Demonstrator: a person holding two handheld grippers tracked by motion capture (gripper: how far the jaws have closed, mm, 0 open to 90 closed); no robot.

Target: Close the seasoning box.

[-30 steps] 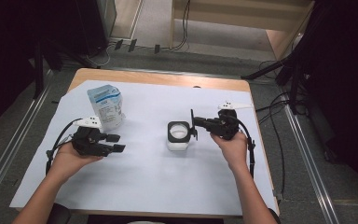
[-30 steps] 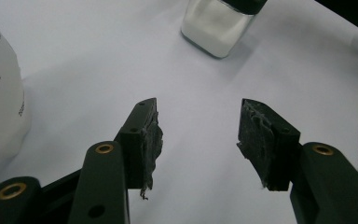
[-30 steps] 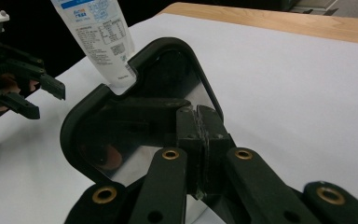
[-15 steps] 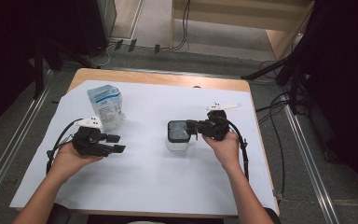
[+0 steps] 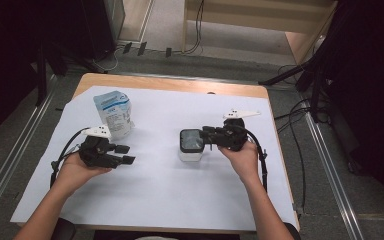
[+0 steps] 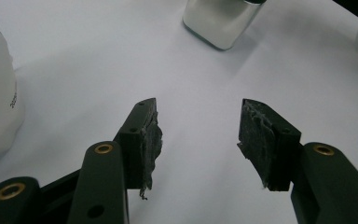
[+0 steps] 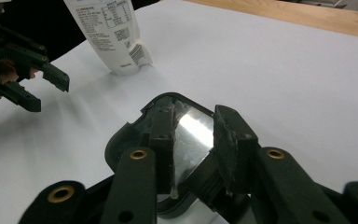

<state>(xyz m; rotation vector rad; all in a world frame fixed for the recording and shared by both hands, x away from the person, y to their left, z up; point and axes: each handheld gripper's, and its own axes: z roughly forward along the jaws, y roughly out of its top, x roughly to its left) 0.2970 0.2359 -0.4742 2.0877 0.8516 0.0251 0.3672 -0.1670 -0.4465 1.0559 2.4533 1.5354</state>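
- white pouch [image 5: 114,114] stands upright, well left of the container, far side of the left gripper, untouched
- left gripper [image 5: 125,154] rests on the white sheet [image 5: 170,195] well left of the container, jaws about half apart, nothing between them, pointing toward it
- lidded container [image 5: 190,144] sits mid-sheet, clear body, dark lid [image 7: 135,135] on top
- right gripper [image 5: 206,138] reaches in from the container's right, over the lid's right edge; jaws have just been opening, narrow gap, a lid tab seems between the pads [image 7: 228,140], can't tell if pressed
- right hand nearer; lid lies straight ahead of its jaws
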